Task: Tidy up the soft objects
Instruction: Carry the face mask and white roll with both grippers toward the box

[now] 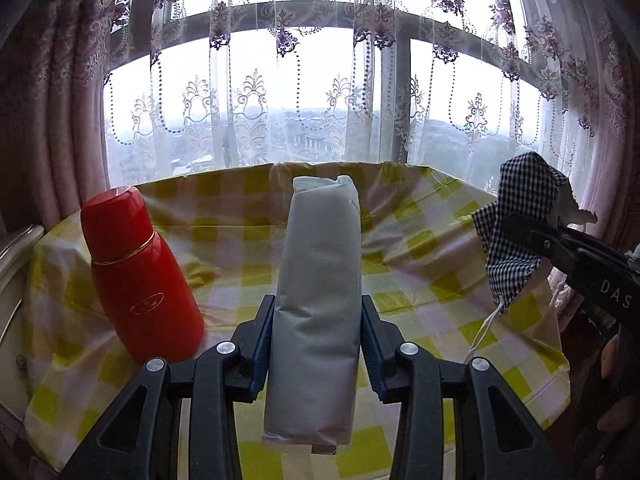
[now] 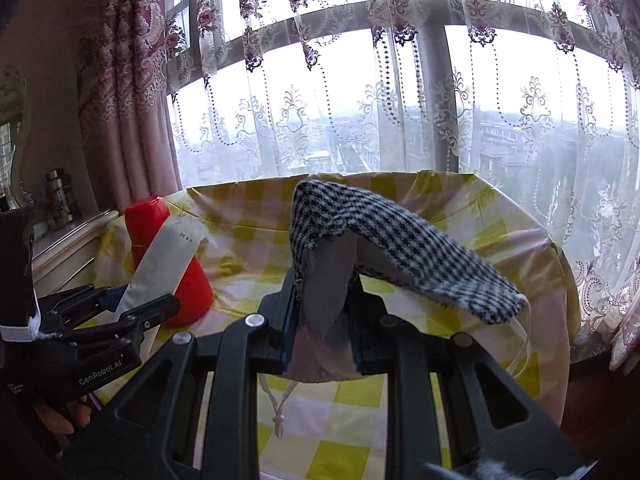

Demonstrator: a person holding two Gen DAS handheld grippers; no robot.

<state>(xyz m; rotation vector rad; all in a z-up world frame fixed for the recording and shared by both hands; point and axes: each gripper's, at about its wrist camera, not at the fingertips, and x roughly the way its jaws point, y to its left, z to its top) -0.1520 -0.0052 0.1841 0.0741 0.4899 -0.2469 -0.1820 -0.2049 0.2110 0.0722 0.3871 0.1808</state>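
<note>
My left gripper (image 1: 318, 312) is shut on a soft pale grey packet (image 1: 320, 280) and holds it upright above the table; the packet also shows in the right wrist view (image 2: 164, 264). My right gripper (image 2: 324, 300) is shut on a black-and-white houndstooth drawstring pouch (image 2: 384, 240), lifted above the table, its white cord (image 2: 280, 412) hanging down. The pouch also shows at the right of the left wrist view (image 1: 516, 224), with the right gripper (image 1: 532, 236) clamped on it.
A red flask (image 1: 140, 276) stands on the left of the table, which wears a yellow-and-white checked cloth (image 1: 440, 280). Lace curtains and a window (image 1: 320, 100) are right behind. A cabinet edge (image 2: 68, 240) lies at the left.
</note>
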